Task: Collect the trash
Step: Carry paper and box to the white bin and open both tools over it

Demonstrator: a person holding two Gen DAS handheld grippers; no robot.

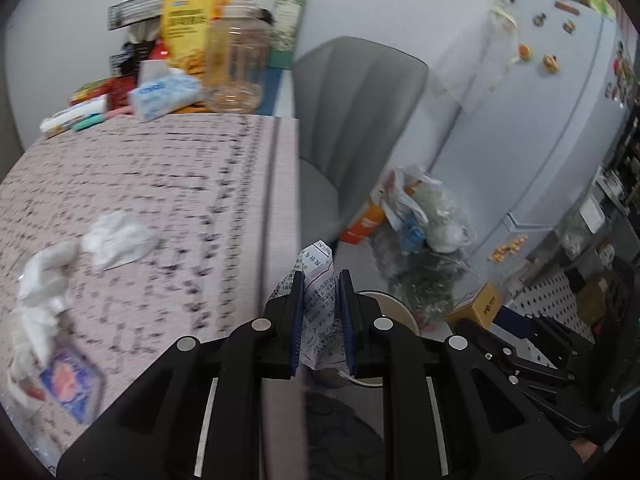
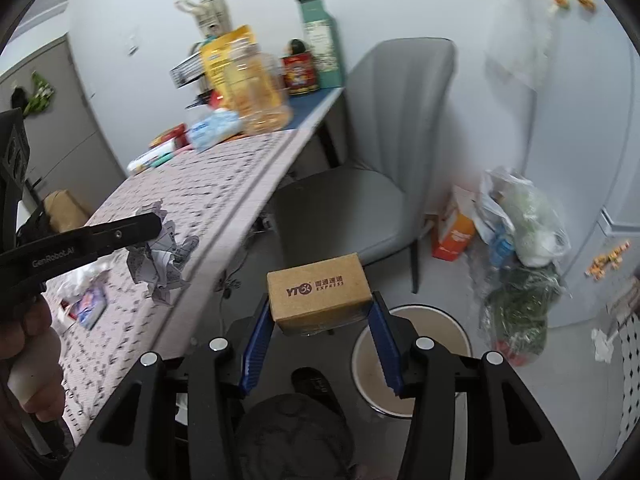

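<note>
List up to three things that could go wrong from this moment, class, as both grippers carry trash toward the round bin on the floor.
1. The crumpled printed paper is pinched only at its middle by the left gripper; light and loose, it may slip out early.
2. The right gripper holds the cardboard box by its ends; it looks wide beside the bin, so it may catch the rim.
3. White tissues remain on the table and may be overlooked.
</note>
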